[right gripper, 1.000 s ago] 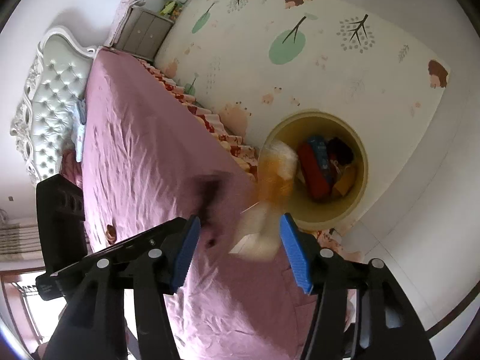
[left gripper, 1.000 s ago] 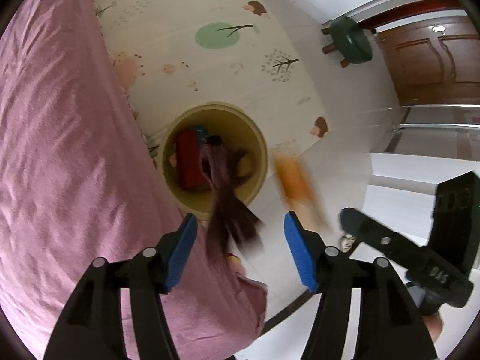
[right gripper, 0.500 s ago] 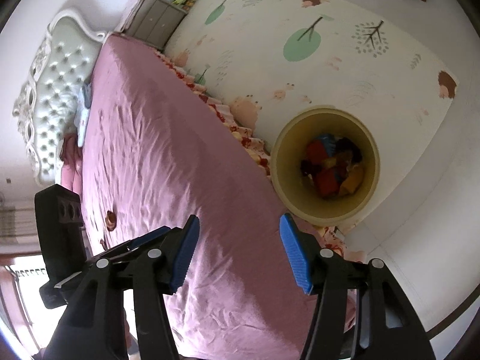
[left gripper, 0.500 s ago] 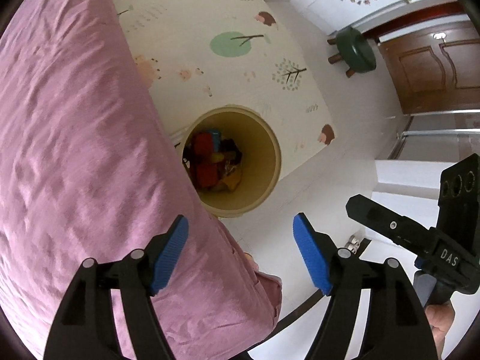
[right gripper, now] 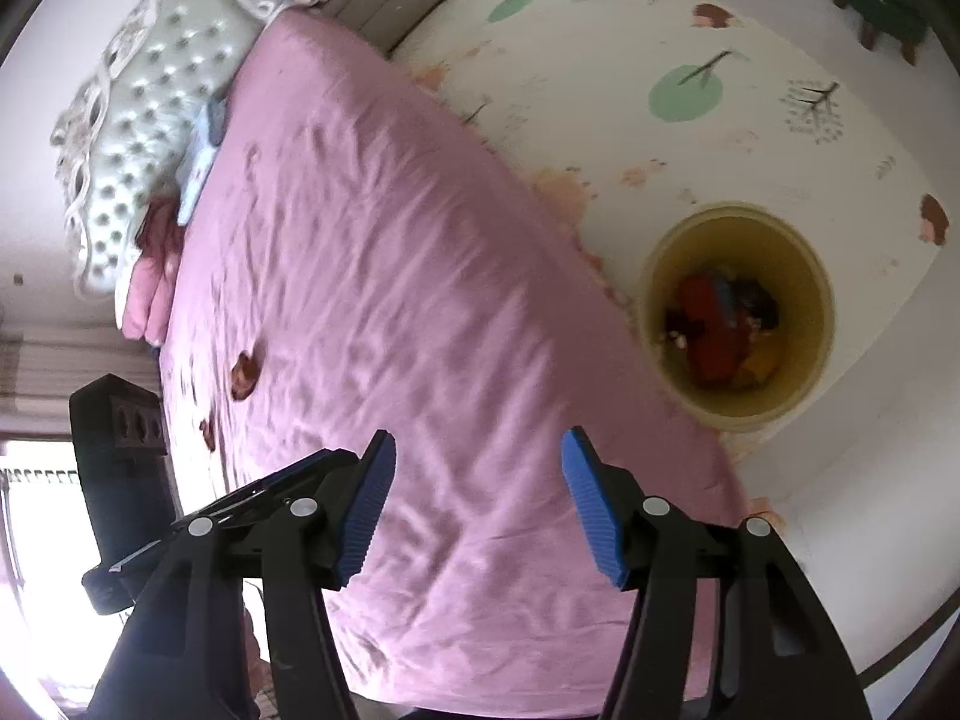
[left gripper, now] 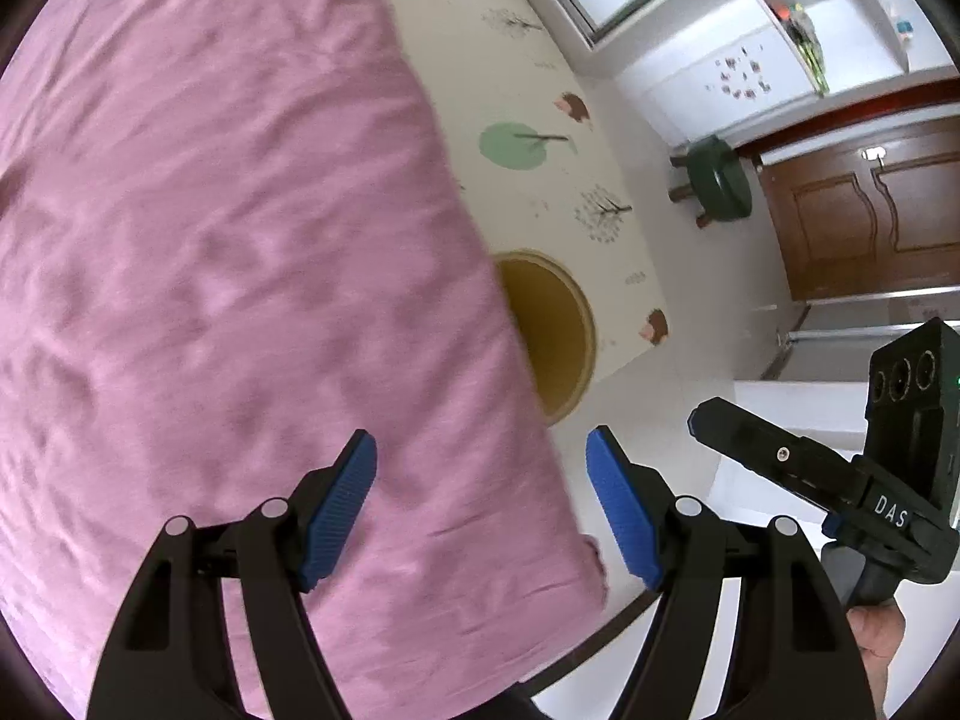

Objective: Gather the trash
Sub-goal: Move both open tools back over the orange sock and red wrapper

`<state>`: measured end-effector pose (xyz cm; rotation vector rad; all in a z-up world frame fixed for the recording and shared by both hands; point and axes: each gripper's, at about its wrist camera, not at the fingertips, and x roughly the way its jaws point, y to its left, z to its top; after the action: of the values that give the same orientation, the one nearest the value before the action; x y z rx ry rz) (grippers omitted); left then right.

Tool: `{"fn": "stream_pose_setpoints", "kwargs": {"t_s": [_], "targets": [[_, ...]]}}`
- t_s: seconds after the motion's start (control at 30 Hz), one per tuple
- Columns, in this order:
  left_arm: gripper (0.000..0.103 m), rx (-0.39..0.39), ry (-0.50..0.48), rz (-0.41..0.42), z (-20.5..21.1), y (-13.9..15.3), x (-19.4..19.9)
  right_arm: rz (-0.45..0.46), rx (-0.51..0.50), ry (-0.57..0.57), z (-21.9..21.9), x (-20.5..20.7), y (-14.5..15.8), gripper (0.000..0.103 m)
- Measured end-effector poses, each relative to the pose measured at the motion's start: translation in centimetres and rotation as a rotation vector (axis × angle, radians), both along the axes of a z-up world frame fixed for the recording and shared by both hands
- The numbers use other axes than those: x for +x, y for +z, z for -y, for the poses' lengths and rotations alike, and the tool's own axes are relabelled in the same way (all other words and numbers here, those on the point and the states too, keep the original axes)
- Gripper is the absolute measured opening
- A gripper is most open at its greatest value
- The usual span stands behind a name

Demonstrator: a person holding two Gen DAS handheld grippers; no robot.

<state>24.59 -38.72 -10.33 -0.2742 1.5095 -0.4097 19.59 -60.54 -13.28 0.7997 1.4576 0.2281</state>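
Pink bedsheet (left gripper: 228,252) is filling most of the left wrist view, hiding part of the yellow bin (left gripper: 558,330) standing on the patterned play mat (left gripper: 540,90). Left tongs (left gripper: 480,510) are hanging spread and empty over the bed's edge.

Seen from the right wrist, right tongs (right gripper: 477,504) are gaping, gripping nothing, above the sheet; two brown scraps (right gripper: 245,373) are lying near the far side, while collected trash (right gripper: 723,330) is sitting inside the bin.

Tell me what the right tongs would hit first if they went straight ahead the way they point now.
Most likely the pink bedsheet: it fills the gap between the open, empty right tongs. The yellow bin sits off to the side, out of that line.
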Motion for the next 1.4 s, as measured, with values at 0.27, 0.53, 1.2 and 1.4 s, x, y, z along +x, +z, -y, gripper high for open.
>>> {"fn": "stream_pose_setpoints", "kwargs": {"t_s": [0.27,0.53,1.2,1.4], "targets": [[0.073,0.052,0.098,0.054,-12.2,1.4,-2.2,0.019,0.025,0.125,-12.2,0.5,1.4,0.057],[0.073,0.086,0.217,0.079,-24.7,1.3,-4.6,0.069,0.037,0.222,-23.8,1.2,2.7,0.057],[0.083,0.153,0.397,0.107,-42.2,0.1,-3.0,0.109,-0.002,0.336,-40.8,5.6,2.8,0.071],[0.085,0.185,0.455,0.115,-44.2,-0.7,-1.0,0.121,-0.02,0.38,-43.5,9.8,1.0,0.074]]}}
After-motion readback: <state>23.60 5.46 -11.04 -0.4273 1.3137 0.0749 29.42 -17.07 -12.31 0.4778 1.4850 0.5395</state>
